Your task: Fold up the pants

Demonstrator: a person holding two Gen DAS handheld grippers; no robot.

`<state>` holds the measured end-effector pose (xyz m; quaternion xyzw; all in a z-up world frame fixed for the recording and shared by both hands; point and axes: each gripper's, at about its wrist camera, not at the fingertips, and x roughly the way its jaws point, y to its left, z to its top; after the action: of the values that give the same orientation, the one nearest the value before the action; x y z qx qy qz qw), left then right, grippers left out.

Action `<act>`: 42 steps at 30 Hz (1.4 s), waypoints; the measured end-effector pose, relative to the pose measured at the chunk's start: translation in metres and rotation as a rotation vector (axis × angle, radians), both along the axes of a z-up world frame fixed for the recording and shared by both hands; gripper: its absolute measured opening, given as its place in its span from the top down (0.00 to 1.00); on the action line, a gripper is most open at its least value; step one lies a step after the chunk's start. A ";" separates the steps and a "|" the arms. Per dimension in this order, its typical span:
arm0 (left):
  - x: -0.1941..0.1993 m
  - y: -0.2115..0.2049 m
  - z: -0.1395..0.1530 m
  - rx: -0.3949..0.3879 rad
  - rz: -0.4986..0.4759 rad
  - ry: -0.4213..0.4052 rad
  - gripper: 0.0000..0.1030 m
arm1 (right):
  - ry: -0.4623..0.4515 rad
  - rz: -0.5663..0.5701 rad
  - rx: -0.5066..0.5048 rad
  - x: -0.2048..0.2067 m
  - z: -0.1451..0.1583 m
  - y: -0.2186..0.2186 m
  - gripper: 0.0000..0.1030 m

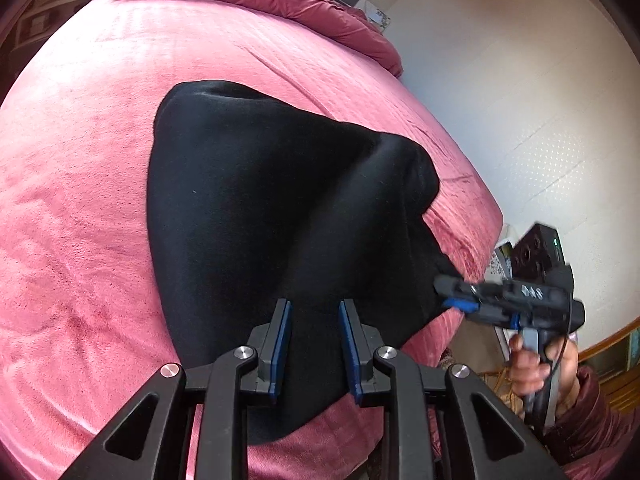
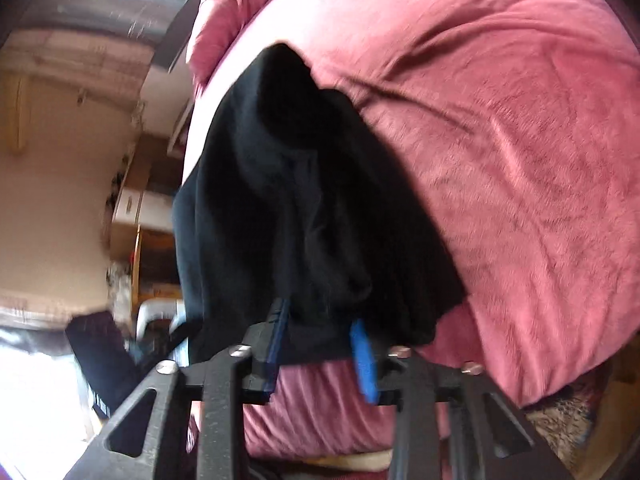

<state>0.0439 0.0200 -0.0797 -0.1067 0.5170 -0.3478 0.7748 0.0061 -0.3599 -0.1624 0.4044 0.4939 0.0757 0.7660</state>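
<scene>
Plush pink bedspread [image 1: 80,200] w/ soft black pants [image 1: 260,200], rumpled triangular heap.

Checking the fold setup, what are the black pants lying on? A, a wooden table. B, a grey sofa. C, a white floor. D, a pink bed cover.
D: the pants are spread over the pink bed cover, which shows on all sides of them.

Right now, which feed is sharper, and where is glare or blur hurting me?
Left wrist view: sharp on the black pants and pink blanket; only the right gripper is motion-smeared. Right wrist view: blurred throughout, window glare blown out top-left and bottom-left, pants folds lost in darkness.
</scene>
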 end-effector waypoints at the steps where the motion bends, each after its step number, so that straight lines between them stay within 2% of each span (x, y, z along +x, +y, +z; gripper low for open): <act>1: -0.002 0.000 0.002 0.006 -0.006 -0.009 0.76 | -0.019 0.006 -0.023 -0.001 0.007 0.001 0.92; 4: -0.007 0.001 0.012 0.002 -0.015 -0.041 0.76 | -0.059 0.048 -0.076 -0.010 0.026 0.007 0.92; 6: -0.009 0.002 0.017 -0.004 -0.010 -0.065 0.76 | -0.054 0.083 -0.103 -0.018 0.032 0.010 0.93; 8: -0.008 0.000 0.018 0.000 -0.013 -0.069 0.75 | -0.013 0.094 -0.131 -0.022 0.027 0.011 0.93; 10: -0.005 -0.005 0.008 0.059 -0.012 -0.044 0.75 | 0.036 0.070 -0.130 -0.021 0.009 0.008 0.93; 12: -0.003 -0.011 -0.004 0.094 -0.013 -0.012 0.75 | 0.063 0.060 -0.110 -0.019 -0.005 0.006 0.92; 14: -0.004 -0.013 -0.003 0.105 -0.008 -0.028 0.75 | 0.060 0.072 -0.105 -0.020 -0.007 0.006 0.92; 16: -0.004 -0.012 0.004 0.104 -0.009 -0.049 0.75 | 0.056 0.101 -0.103 -0.022 0.003 0.007 0.88; 19: 0.000 -0.006 0.018 0.090 0.017 -0.090 0.75 | 0.029 0.115 -0.220 -0.023 0.028 0.005 0.77; 22: 0.009 -0.005 0.034 0.117 0.064 -0.164 0.73 | -0.051 0.107 -0.343 -0.018 0.060 0.007 0.77; 25: 0.020 -0.010 0.042 0.152 0.087 -0.196 0.72 | -0.125 0.136 -0.345 0.003 0.079 0.023 0.75; 29: 0.028 -0.026 0.039 0.216 0.096 -0.213 0.72 | -0.138 0.188 -0.345 0.036 0.071 0.047 0.70; 31: 0.023 -0.035 0.032 0.252 0.094 -0.227 0.71 | -0.116 0.199 -0.371 0.053 0.061 0.058 0.70; 35: 0.024 -0.048 0.019 0.311 0.090 -0.223 0.71 | -0.058 0.175 -0.416 0.072 0.040 0.053 0.70; 42: 0.027 -0.058 -0.008 0.345 0.094 -0.189 0.71 | -0.015 0.185 -0.464 0.087 0.009 0.050 0.88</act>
<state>0.0712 -0.0378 -0.0872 0.0367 0.4882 -0.2262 0.8421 0.0930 -0.3097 -0.1535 0.1703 0.5272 0.0332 0.8319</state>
